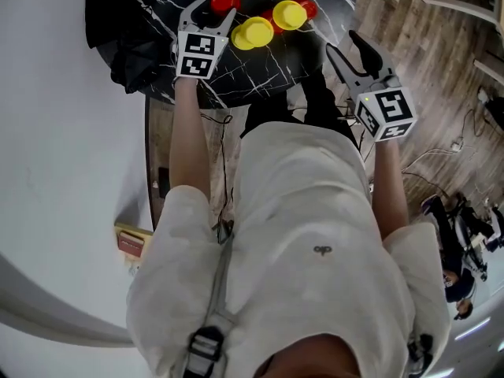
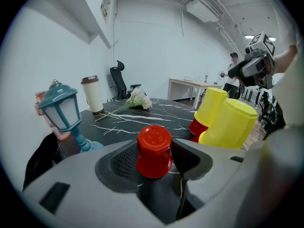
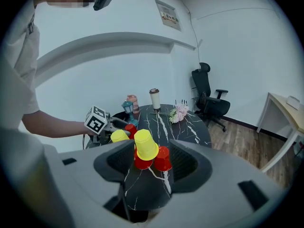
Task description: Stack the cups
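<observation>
3 red cups [image 3: 163, 159], 2 yellow cups [image 1: 252, 32]; left tongs [image 1: 211, 10] pinch 1 red cup [image 2: 154, 148], right tongs [image 1: 344, 44] spread.

Left claw [image 2: 155, 161]: jaws set wide, both pads against the sides of an inverted red cup [image 2: 154, 146] at lower centre, on the black veined bench [image 2: 156, 117]. Right of centre: two inverted yellow cups [image 2: 232, 125], the rear one capping a red cup [image 2: 196, 126]. Left edge: teal lantern ornament [image 2: 61, 109]. Behind it: lidded tumbler [image 2: 92, 95]; white flowers [image 2: 136, 99] lying flat.
</observation>
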Tool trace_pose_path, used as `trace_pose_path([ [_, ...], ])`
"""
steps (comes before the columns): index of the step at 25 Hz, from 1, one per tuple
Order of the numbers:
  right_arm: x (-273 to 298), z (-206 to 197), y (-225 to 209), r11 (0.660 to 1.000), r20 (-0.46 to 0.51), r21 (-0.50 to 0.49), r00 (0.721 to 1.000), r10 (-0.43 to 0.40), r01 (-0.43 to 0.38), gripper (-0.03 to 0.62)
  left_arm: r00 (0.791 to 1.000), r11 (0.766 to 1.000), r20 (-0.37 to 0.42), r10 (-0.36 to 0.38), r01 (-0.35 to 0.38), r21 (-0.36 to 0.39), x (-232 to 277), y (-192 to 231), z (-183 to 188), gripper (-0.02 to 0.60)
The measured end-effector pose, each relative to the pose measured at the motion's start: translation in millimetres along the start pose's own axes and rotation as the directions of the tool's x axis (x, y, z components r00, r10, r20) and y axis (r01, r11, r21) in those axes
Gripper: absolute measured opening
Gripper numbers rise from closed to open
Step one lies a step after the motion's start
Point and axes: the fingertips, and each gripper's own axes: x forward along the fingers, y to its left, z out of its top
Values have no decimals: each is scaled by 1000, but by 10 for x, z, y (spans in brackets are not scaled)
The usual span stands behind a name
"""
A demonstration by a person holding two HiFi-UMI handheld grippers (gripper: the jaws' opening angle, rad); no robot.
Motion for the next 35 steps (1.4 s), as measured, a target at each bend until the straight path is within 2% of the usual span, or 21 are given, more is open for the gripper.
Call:
trace_pose_path([
  [12, -112, 249, 87, 995, 70, -58, 994, 84, -80, 218, 991, 991, 40, 127, -125, -52, -676, 83, 356, 222],
  [18, -182, 260, 72, 990, 76, -84, 990, 121, -114, 207, 990, 985, 65, 127, -118, -126, -968, -25, 652, 222],
  [22, -217, 257, 57, 986, 78, -95, 986, 145, -137, 201, 984, 983, 100, 148, -135, -127, -1138, -106, 914, 222],
  [26, -269, 247, 49, 983, 71, -109, 985, 156, -147, 190, 983, 987, 123, 134, -121, -101, -1218, -317, 1130, 222],
  [35, -367, 172, -24, 982, 62, -103, 985, 163, -156, 167, 995, 997, 85, 54, -48, -67, -1076, -740, 1244, 222],
])
